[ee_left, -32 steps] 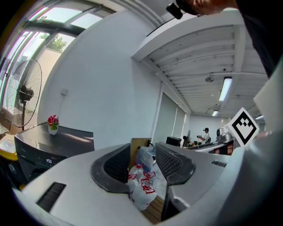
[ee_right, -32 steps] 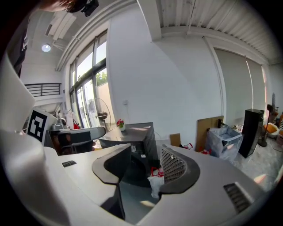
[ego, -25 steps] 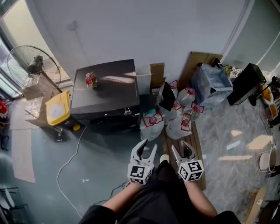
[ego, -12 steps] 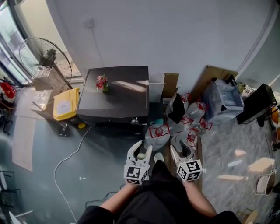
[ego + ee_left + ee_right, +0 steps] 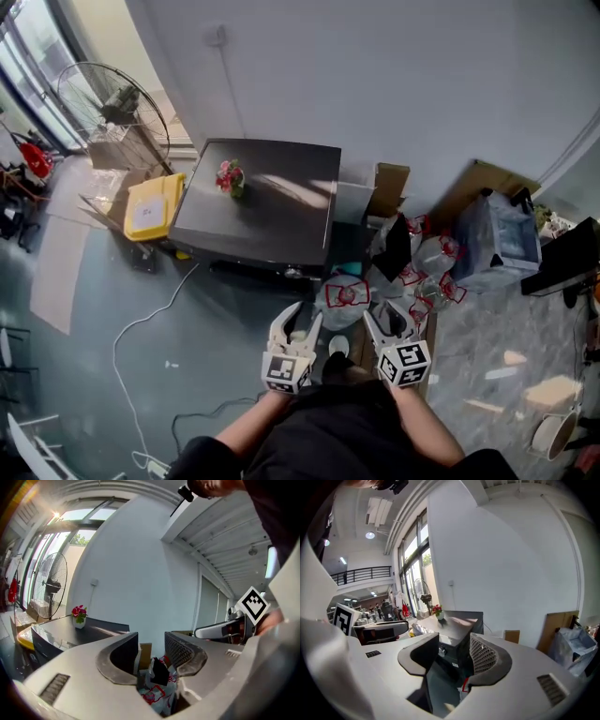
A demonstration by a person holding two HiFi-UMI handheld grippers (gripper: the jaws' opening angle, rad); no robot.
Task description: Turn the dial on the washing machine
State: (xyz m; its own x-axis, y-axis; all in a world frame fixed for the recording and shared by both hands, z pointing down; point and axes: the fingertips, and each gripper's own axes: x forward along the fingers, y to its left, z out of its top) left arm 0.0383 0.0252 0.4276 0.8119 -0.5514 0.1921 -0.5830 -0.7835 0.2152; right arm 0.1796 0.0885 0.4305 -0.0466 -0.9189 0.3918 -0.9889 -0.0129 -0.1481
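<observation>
The washing machine [image 5: 262, 202] is a low dark box against the white wall, with a small pot of red flowers [image 5: 230, 176] on its lid. A small dial [image 5: 297, 273] shows on its front edge. Both grippers hang low in front of the person's body, well short of the machine. My left gripper [image 5: 296, 319] is open with nothing between its jaws. My right gripper [image 5: 387, 321] is open and empty too. The left gripper view has the machine [image 5: 70, 630] at its left. In the right gripper view the machine [image 5: 457, 625] lies straight beyond the jaws.
White plastic bags with red print [image 5: 412, 272] are heaped right of the machine, beside cardboard [image 5: 389, 187] and a clear bag [image 5: 511, 239]. A yellow bin [image 5: 150, 206] and a standing fan [image 5: 112, 103] are to its left. A white cable [image 5: 141, 328] trails over the floor.
The head view has swung left and drawn nearer: the machine now sits closer to the frame's middle. Both grippers keep the same place and the same gap.
</observation>
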